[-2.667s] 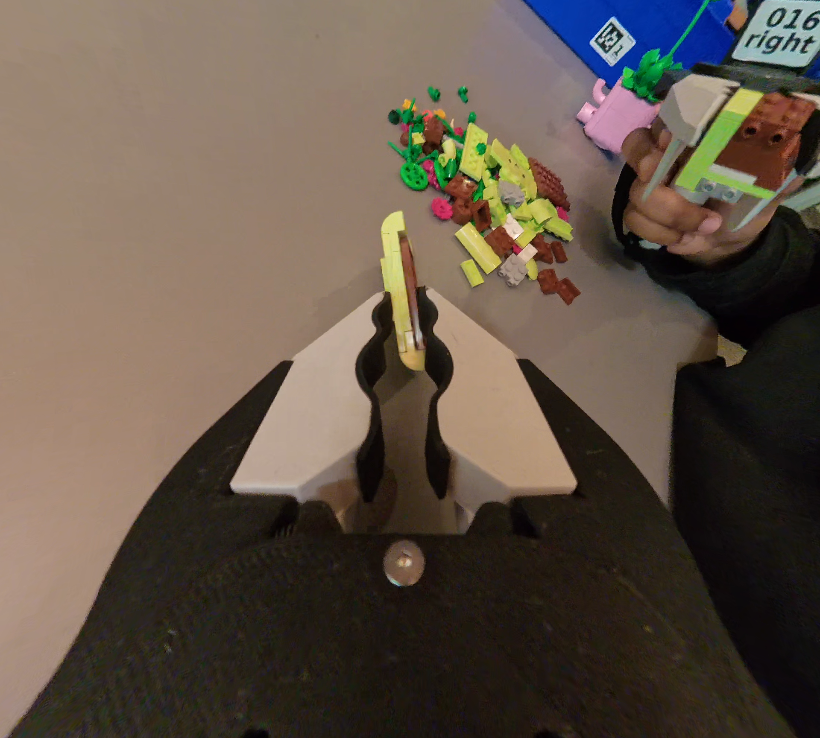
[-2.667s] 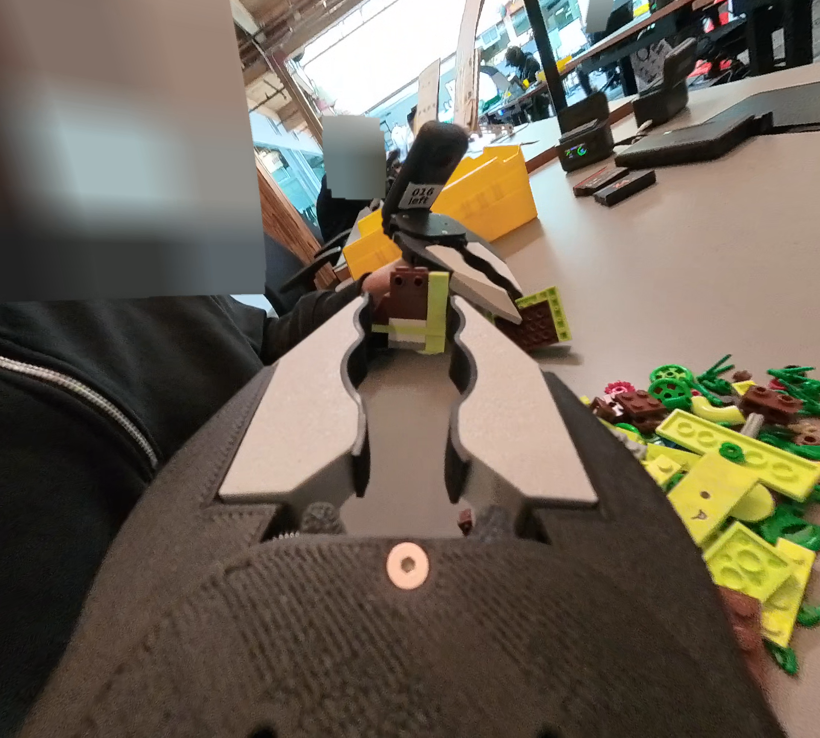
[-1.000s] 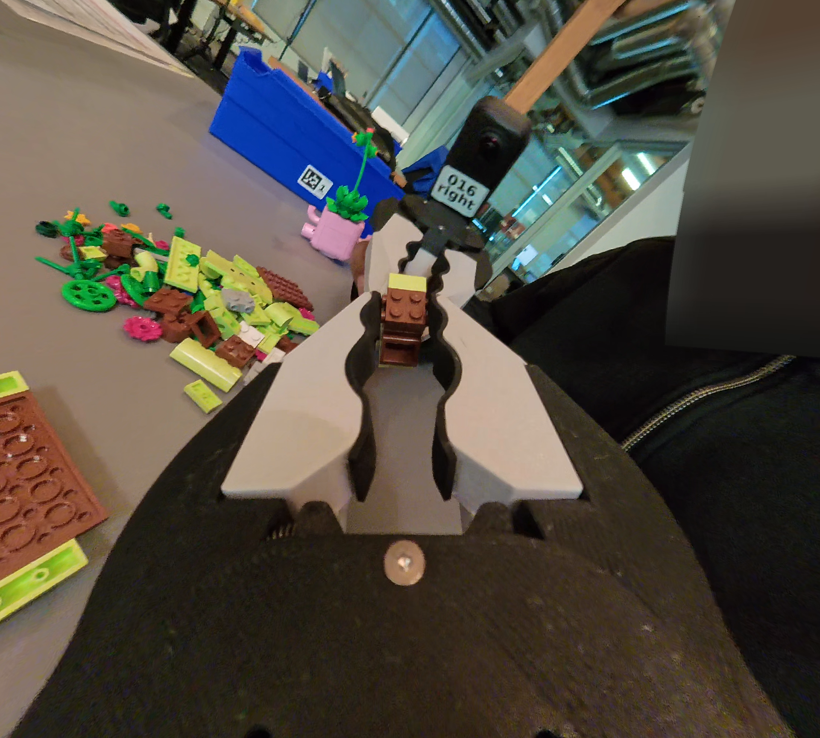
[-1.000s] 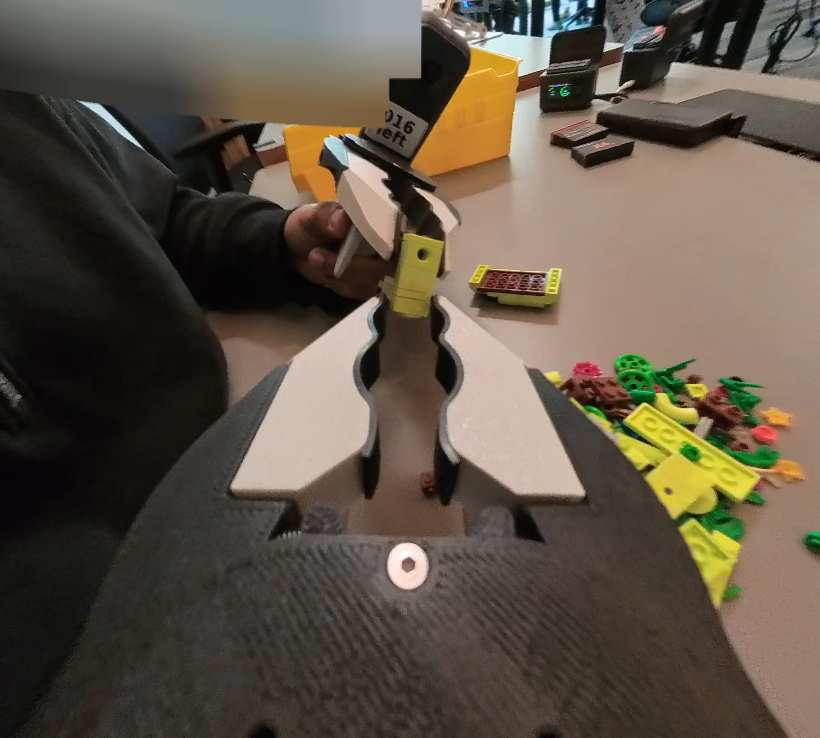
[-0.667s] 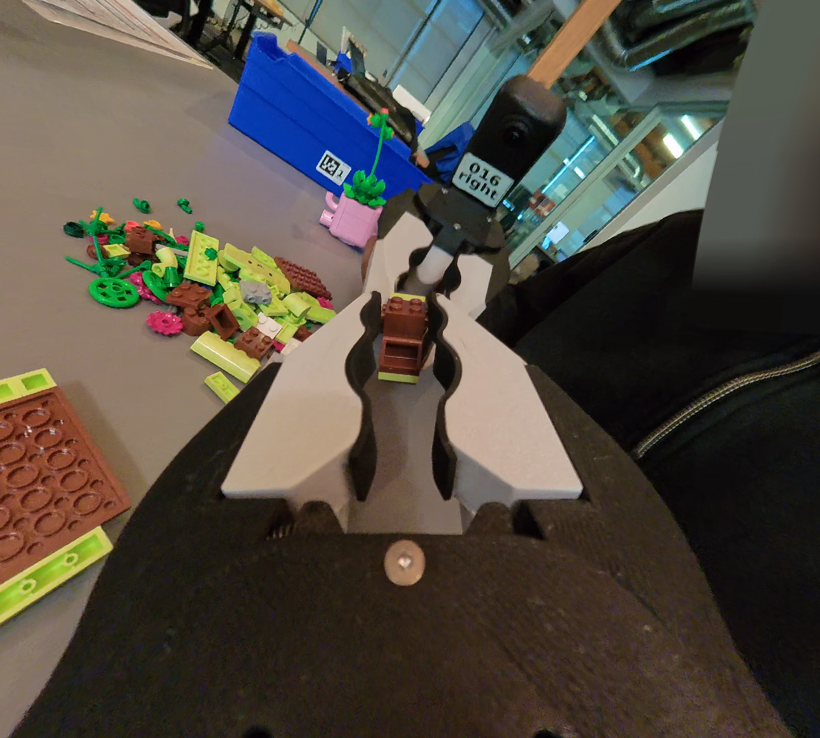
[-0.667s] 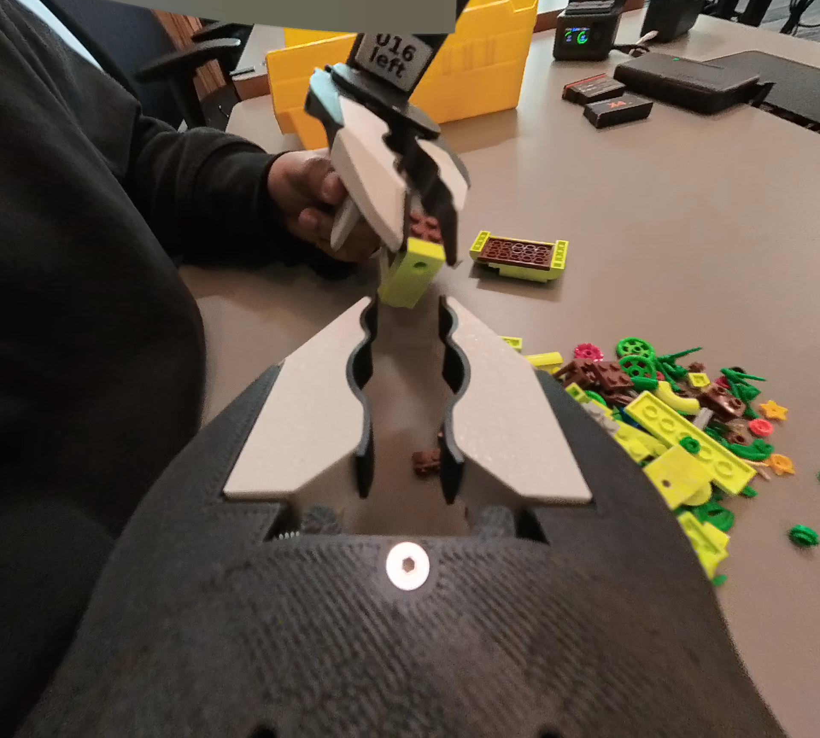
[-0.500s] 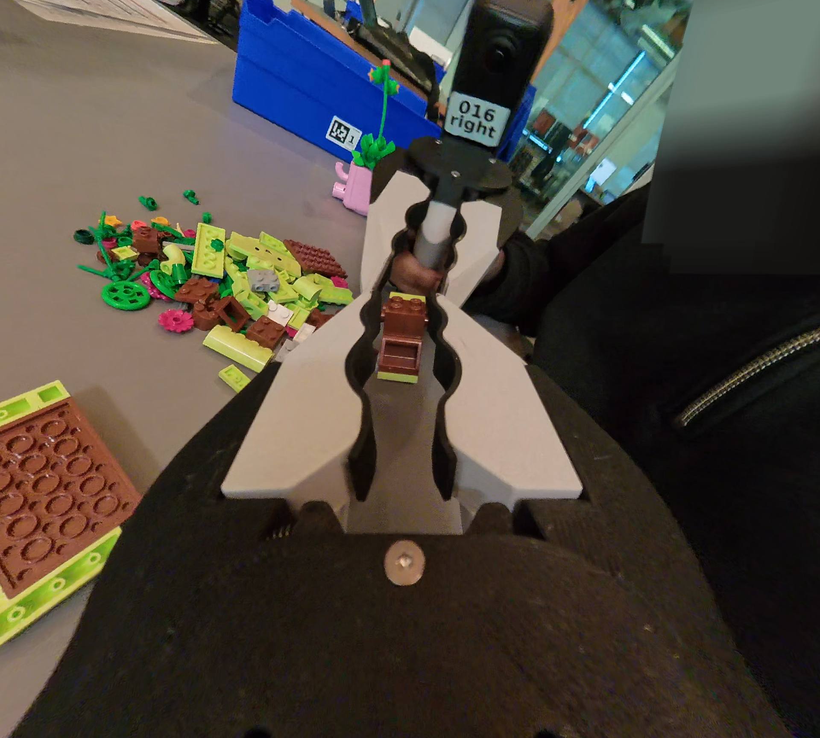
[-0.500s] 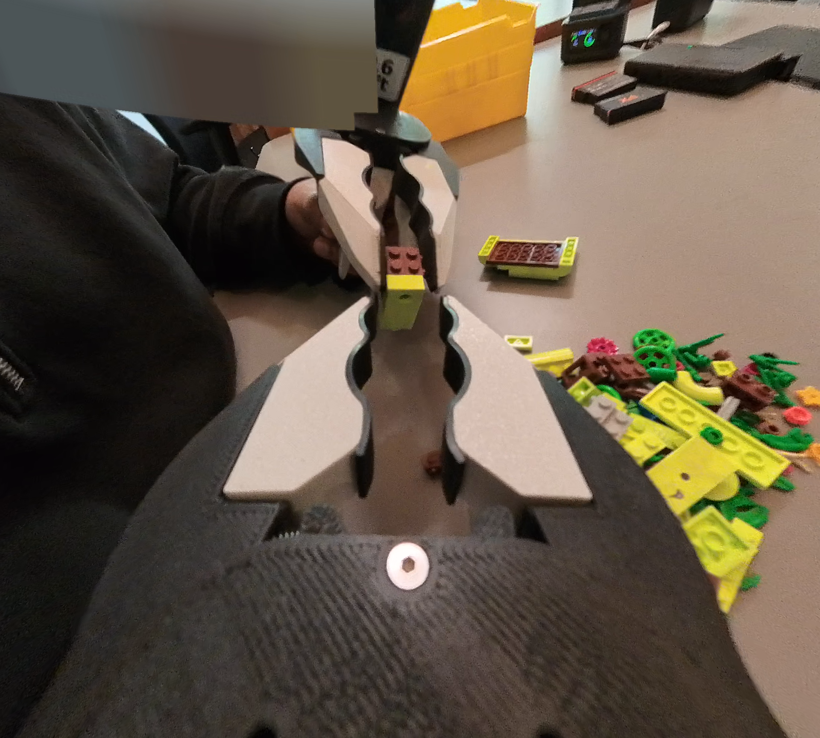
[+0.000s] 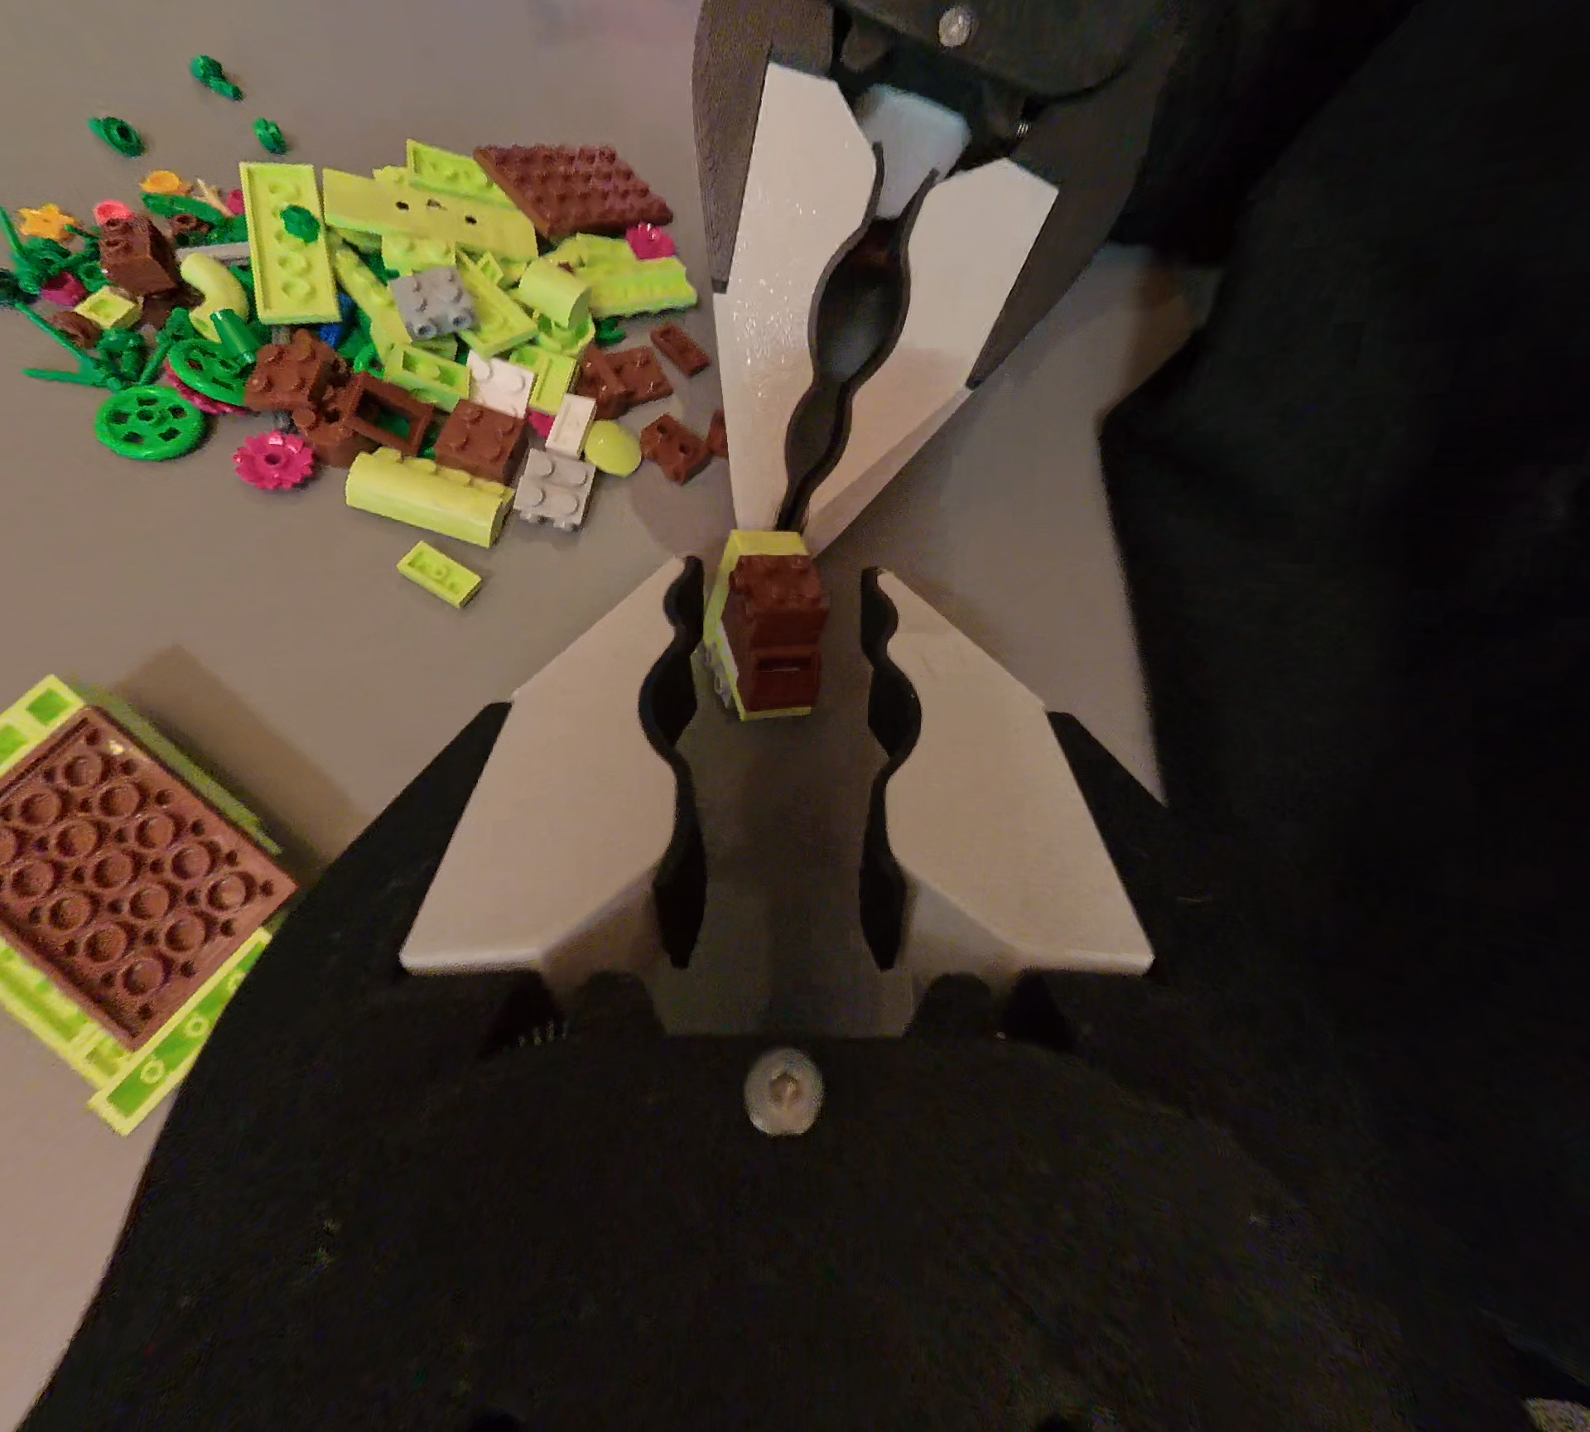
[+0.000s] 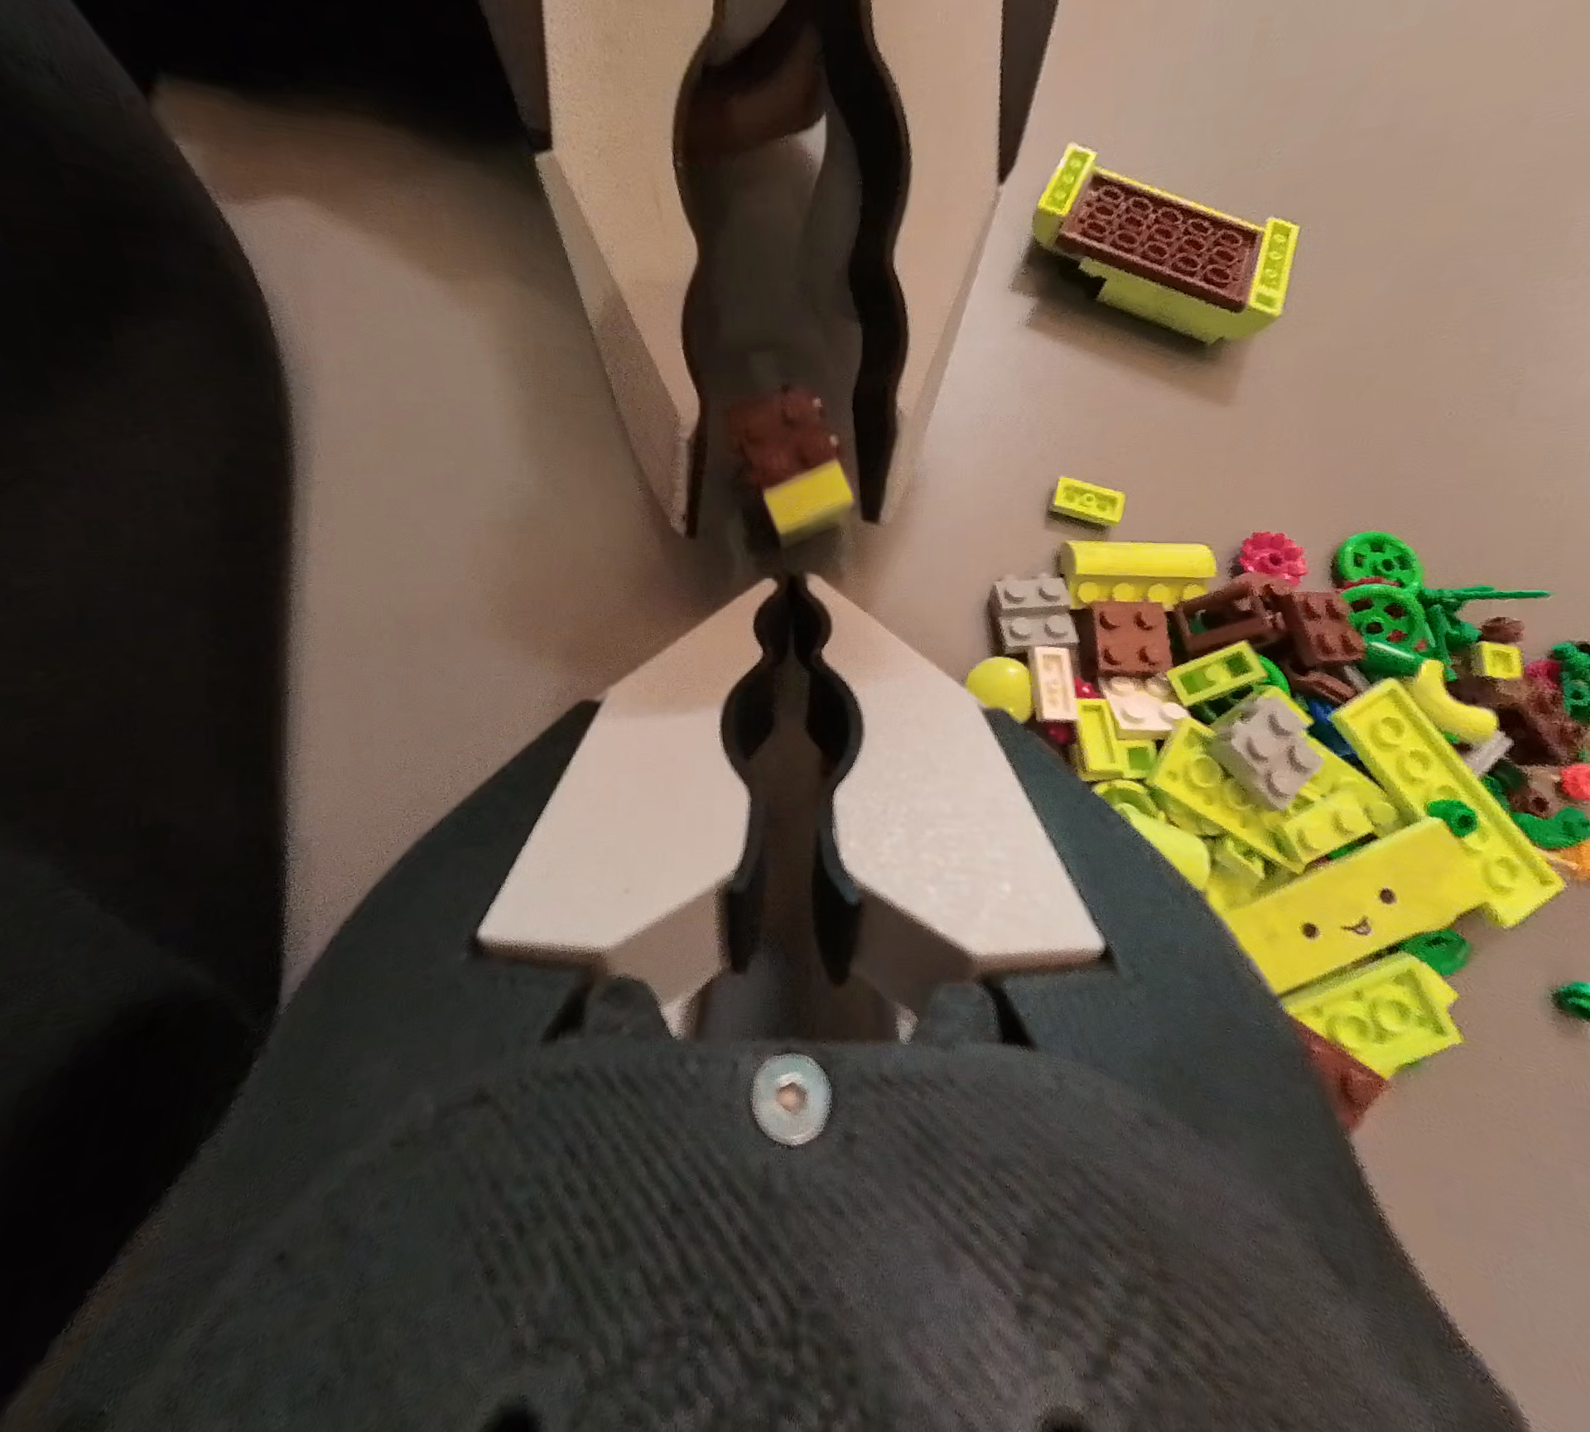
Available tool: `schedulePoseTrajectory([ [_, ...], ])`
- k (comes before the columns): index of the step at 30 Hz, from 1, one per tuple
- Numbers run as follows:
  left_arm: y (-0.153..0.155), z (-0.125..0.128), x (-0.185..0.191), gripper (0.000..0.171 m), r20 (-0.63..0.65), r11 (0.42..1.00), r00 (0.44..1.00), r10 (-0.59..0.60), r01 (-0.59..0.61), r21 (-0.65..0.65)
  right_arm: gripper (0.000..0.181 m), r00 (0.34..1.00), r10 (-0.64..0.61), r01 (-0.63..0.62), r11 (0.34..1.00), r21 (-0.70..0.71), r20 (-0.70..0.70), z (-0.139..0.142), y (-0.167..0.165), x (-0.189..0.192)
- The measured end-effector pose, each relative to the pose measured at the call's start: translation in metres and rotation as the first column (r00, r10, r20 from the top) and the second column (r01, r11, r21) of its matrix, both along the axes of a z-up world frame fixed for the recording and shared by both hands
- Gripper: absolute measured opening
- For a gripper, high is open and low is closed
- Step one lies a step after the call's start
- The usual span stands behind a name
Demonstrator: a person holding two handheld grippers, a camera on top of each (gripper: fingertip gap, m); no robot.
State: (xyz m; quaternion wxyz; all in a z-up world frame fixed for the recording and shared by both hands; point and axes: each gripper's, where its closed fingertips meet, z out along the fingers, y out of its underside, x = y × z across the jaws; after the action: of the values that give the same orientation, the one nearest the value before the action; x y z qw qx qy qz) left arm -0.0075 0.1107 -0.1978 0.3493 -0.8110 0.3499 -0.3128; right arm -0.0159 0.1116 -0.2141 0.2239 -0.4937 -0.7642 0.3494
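**Brick block between parted jaws**

The left gripper [image 9: 774,578] is released, with the brown-and-lime block [image 9: 770,638] between its fingers, leaning on one. The right gripper [image 10: 788,596] is clenched, tips meeting the block's lime end (actual pinch unclear). The loose brick pile [image 9: 413,324] lies to the left gripper's left.

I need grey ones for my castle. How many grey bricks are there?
2 grey bricks: one on top of the pile, one at its edge. More may be buried.
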Motion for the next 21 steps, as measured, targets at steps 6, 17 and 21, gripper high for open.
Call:
schedulePoseTrajectory([
  [6,0.0,-0.007,-0.006,0.031,-0.079,1.0,0.997,0.002,0.0,0.031,0.011,1.0,0.014,-0.015,1.0,-0.02,-0.008,0.001,-0.002,0.0],
  [17,-0.01,0.002,-0.019,0.026,-0.042,0.996,0.998,-0.045,0.048,0.073,0.016,0.998,-0.01,0.008,0.999,-0.038,-0.064,0.009,0.003,-0.004],
  [21,-0.014,-0.005,-0.017,0.02,-0.086,0.995,0.994,-0.072,0.077,0.064,0.016,0.996,-0.001,-0.003,0.999,-0.038,-0.093,0.014,0.001,-0.005],
])
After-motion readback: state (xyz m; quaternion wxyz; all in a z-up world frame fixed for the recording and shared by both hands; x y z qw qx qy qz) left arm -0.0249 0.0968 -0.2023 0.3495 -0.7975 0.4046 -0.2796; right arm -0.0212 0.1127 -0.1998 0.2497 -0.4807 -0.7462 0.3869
